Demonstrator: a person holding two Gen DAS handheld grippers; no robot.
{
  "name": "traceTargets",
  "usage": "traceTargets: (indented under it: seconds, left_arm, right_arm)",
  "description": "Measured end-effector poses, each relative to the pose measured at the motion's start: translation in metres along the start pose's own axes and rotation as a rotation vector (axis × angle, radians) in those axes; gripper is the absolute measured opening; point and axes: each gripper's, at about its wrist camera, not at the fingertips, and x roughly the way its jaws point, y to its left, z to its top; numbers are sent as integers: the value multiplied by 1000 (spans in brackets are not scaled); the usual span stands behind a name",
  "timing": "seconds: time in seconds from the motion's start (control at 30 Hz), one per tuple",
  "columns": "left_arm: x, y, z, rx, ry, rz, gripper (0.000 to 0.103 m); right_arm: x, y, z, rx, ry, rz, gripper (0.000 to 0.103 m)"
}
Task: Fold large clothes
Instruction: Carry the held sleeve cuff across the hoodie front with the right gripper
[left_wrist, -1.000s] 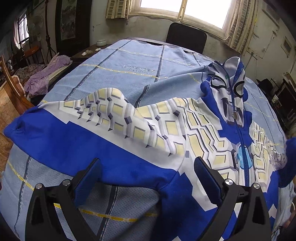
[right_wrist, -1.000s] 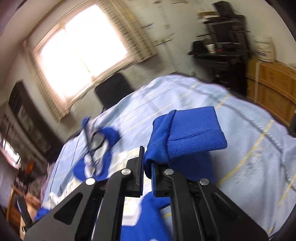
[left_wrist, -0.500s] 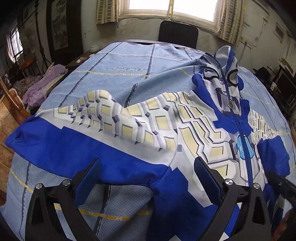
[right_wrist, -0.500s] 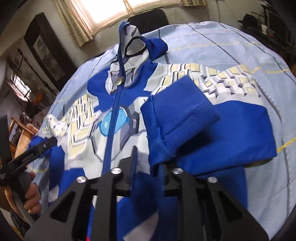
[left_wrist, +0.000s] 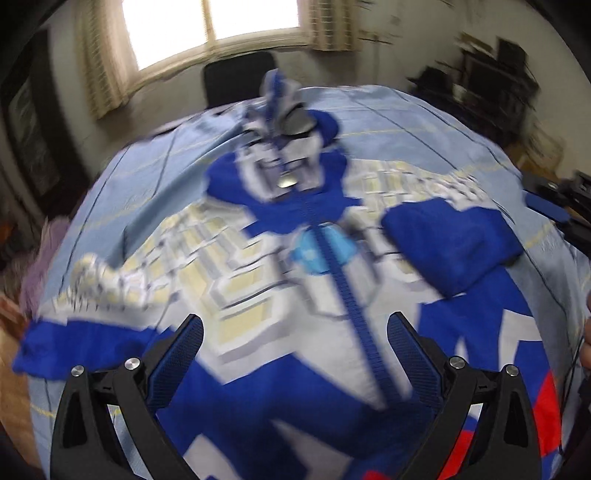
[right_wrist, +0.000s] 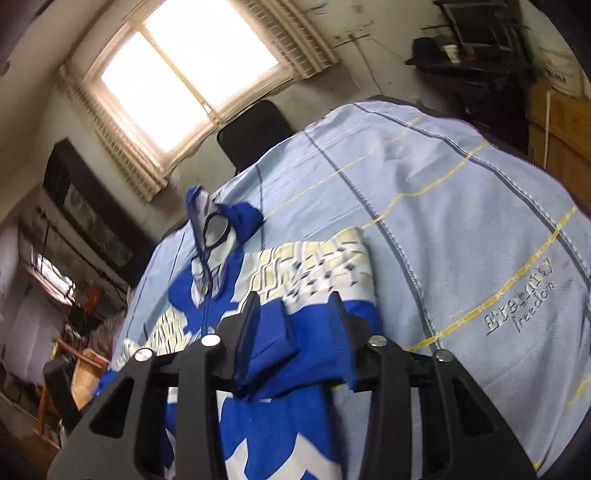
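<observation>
Right gripper (right_wrist: 291, 310) just been opening, let go; blue cuff (right_wrist: 271, 345) lying loose between fingers. Left gripper (left_wrist: 295, 332) wide open above jacket (left_wrist: 258, 295), empty.

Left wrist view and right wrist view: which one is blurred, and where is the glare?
Left wrist view: the jacket and room are smeared by motion blur, while the fingers stay sharp. Right wrist view: mostly sharp, and the bedsheet text is legible. In both views the window is blown out white.

The bedsheet (right_wrist: 461, 229) to the right of the jacket (left_wrist: 258, 295) lies bare and open for a gripper. A dark chair (right_wrist: 255, 129) blocks the far edge, and furniture (right_wrist: 554, 140) stands close at the right.
</observation>
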Motion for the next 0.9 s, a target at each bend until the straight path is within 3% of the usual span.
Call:
traceTargets:
  seconds: [0.13, 0.53, 0.7, 0.8, 0.9]
  left_arm:
    - [14, -51, 14, 95, 24, -25, 100]
    - [63, -105, 40, 175, 59, 58, 100]
    - [62, -73, 48, 46, 26, 37, 96]
    - [56, -38, 47, -71, 24, -3, 94]
    - [59, -23, 46, -118, 41, -51, 94]
  right_arm:
    - [17, -23, -2, 81, 56, 32, 23]
    - [22, -22, -8, 64, 81, 24, 23]
    - [33, -28, -10, 89, 125, 12, 23]
    - [35, -28, -11, 99, 139, 34, 23]
    - [36, -24, -12, 84, 146, 39, 23]
